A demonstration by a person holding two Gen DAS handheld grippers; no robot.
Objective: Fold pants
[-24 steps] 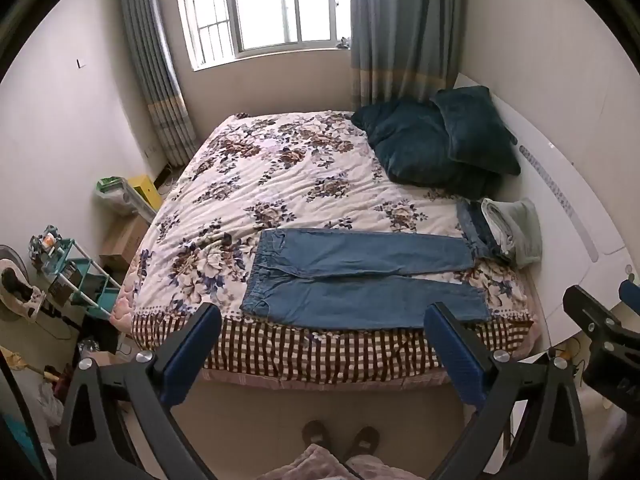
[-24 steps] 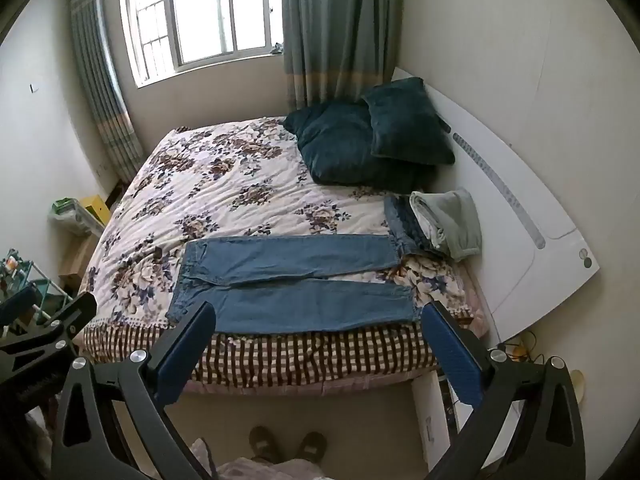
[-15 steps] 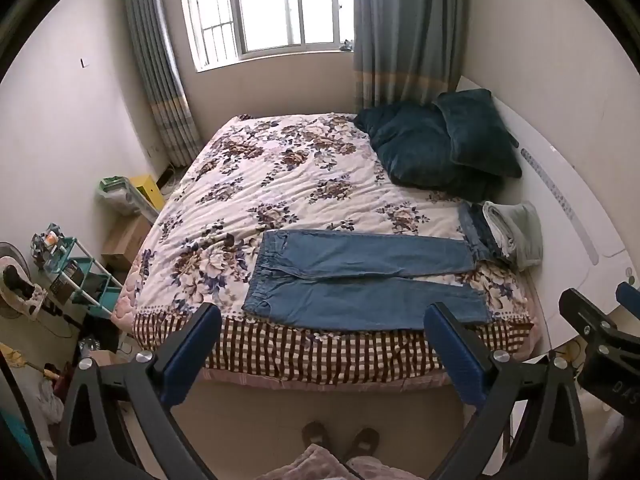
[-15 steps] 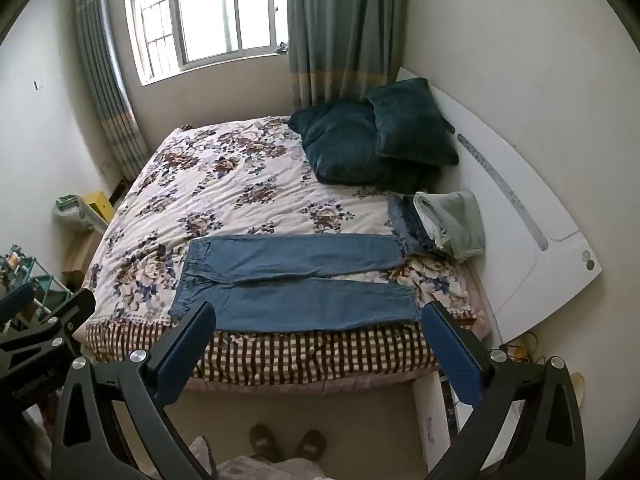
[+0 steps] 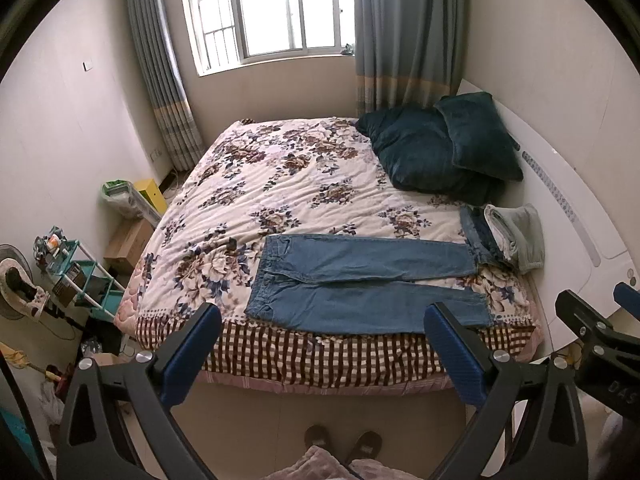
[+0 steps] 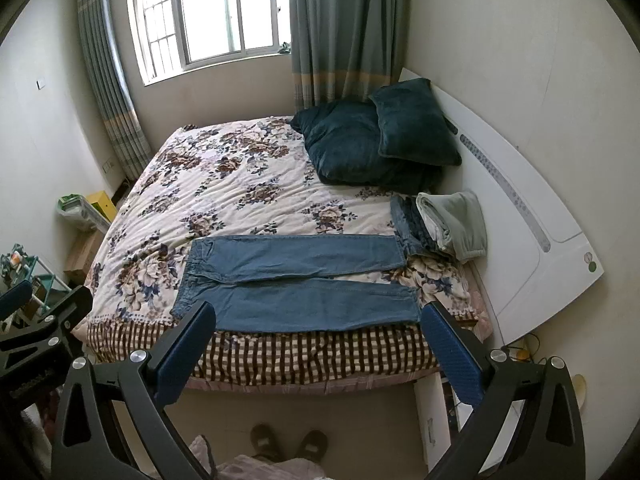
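Observation:
Blue jeans (image 5: 360,280) lie flat along the near edge of the bed, waist to the left, the two legs side by side pointing right; they also show in the right wrist view (image 6: 296,280). My left gripper (image 5: 320,352) is open and empty, held in the air above the floor in front of the bed. My right gripper (image 6: 316,348) is open and empty too, at a similar height and well short of the jeans. Each gripper shows at the edge of the other's view.
The bed has a floral quilt (image 5: 280,188) with a checked border. Two dark teal pillows (image 5: 440,148) lie at the far right. Folded clothes (image 5: 508,236) sit by the white headboard (image 5: 568,216). A teal shelf rack (image 5: 76,276) and boxes stand left. The person's feet (image 5: 344,440) are on the floor.
Both views have tilted up slightly, so the bed and jeans sit a little lower in frame. Both grippers stay open and the jeans have not moved.

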